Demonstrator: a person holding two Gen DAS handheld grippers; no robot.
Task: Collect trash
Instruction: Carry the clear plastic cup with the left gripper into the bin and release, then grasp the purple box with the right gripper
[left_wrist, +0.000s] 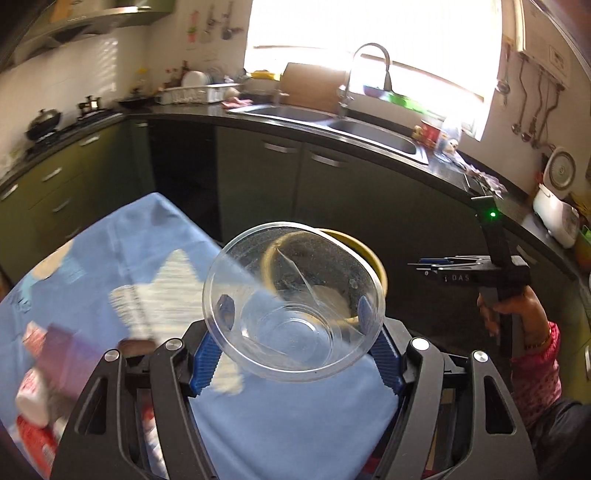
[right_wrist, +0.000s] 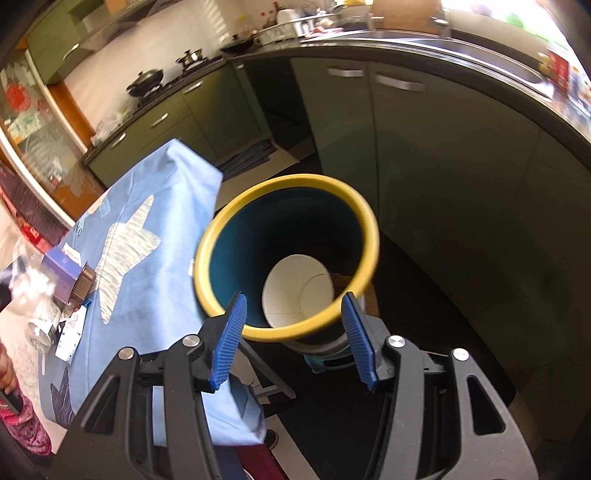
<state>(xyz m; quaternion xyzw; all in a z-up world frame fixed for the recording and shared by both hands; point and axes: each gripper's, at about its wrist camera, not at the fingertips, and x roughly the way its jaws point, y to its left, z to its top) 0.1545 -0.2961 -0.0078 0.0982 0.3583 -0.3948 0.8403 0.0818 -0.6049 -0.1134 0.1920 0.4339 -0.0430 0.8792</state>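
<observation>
My left gripper (left_wrist: 295, 306) is shut on a clear plastic cup (left_wrist: 291, 302), holding it in the air with its mouth toward the camera, past the table's right edge. Behind it shows the yellow rim of the trash bin (left_wrist: 373, 254). In the right wrist view the bin (right_wrist: 286, 258) is blue inside with a yellow rim, standing beside the table, and a white paper cup (right_wrist: 295, 291) lies in it. My right gripper (right_wrist: 293, 306) is open and empty just above the bin's near rim. It also shows in the left wrist view (left_wrist: 417, 267), to the right.
A table with a blue star-print cloth (right_wrist: 147, 236) stands left of the bin. A purple box (right_wrist: 62, 273), wrappers and a white packet (right_wrist: 72, 332) lie at its left end. Dark green cabinets (right_wrist: 424, 147) and a counter with a sink (left_wrist: 369, 133) curve around behind.
</observation>
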